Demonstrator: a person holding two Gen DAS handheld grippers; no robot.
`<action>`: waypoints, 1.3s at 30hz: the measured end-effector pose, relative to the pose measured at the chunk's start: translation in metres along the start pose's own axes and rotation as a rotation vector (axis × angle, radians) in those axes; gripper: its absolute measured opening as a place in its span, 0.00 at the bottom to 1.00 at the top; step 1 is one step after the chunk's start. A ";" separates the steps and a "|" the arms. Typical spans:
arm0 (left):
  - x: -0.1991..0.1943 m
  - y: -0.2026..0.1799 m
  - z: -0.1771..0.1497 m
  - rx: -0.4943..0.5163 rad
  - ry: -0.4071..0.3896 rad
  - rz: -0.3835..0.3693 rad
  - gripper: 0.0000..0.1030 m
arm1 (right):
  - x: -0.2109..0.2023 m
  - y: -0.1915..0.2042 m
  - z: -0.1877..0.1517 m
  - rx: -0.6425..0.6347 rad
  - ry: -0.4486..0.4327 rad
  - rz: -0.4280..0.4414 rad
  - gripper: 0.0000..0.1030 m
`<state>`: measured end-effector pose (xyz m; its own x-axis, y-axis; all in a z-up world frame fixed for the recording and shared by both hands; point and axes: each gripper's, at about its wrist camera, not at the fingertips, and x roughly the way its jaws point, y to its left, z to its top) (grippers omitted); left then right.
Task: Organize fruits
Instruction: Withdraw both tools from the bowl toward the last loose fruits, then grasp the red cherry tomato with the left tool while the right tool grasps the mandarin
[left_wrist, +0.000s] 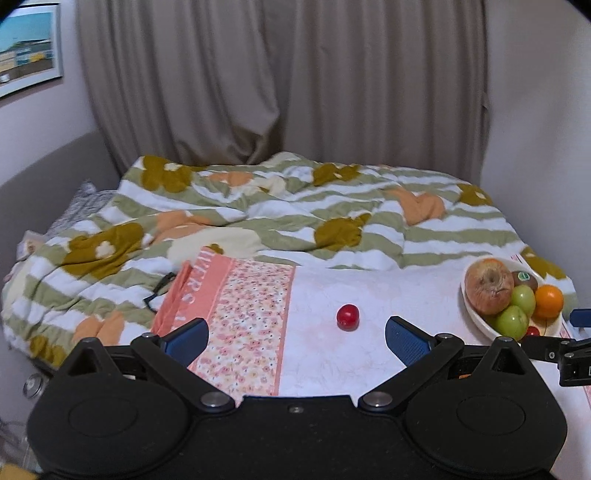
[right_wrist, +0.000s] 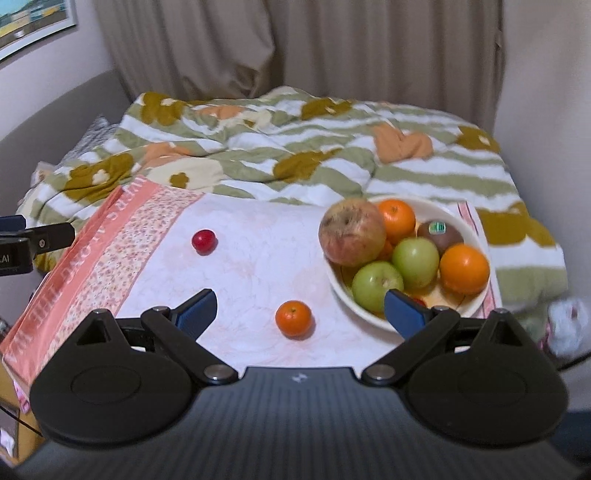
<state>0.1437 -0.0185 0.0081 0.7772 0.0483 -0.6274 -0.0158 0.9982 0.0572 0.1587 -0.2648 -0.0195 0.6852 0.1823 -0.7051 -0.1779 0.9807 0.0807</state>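
Both hand-held grippers have their blue pads spread wide apart, gripping nothing. Low in the right wrist view, the right hand-held gripper (right_wrist: 298, 308) frames a loose tangerine (right_wrist: 294, 318) that sits on the cloth (right_wrist: 258, 258) between the two pads, touching neither; its right pad overlaps the near rim of the bowl (right_wrist: 458, 218). Low in the left wrist view, the left hand-held gripper (left_wrist: 296, 334) points at a small red fruit (left_wrist: 347, 317) lying alone on the cloth just beyond the gap between its pads.

That red fruit appears left of centre in the right wrist view, well apart from the tangerine and the bowl. At the right of that frame the cream bowl holds a large wrinkled apple (right_wrist: 352, 232), two green apples (right_wrist: 377, 286), two oranges (right_wrist: 464, 268) and a brown kiwi (right_wrist: 441, 232) with a green sticker. A pink floral border (right_wrist: 110, 266) edges the cloth at the left. Behind lies a rumpled striped duvet (right_wrist: 295, 147), with grey curtains (right_wrist: 295, 48) across the top of the frame and a framed picture (left_wrist: 29, 48) at the upper left.
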 end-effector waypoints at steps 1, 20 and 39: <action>0.005 0.003 0.001 0.008 0.004 -0.013 1.00 | 0.003 0.003 -0.001 0.016 0.007 -0.013 1.00; 0.158 0.001 0.014 0.293 0.157 -0.318 0.87 | 0.087 0.043 -0.013 0.200 0.100 -0.256 1.00; 0.215 -0.031 0.006 0.357 0.253 -0.399 0.31 | 0.125 0.036 -0.020 0.240 0.155 -0.266 0.75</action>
<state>0.3154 -0.0389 -0.1242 0.5046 -0.2781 -0.8173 0.4938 0.8696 0.0090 0.2237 -0.2084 -0.1182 0.5671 -0.0757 -0.8202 0.1744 0.9842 0.0298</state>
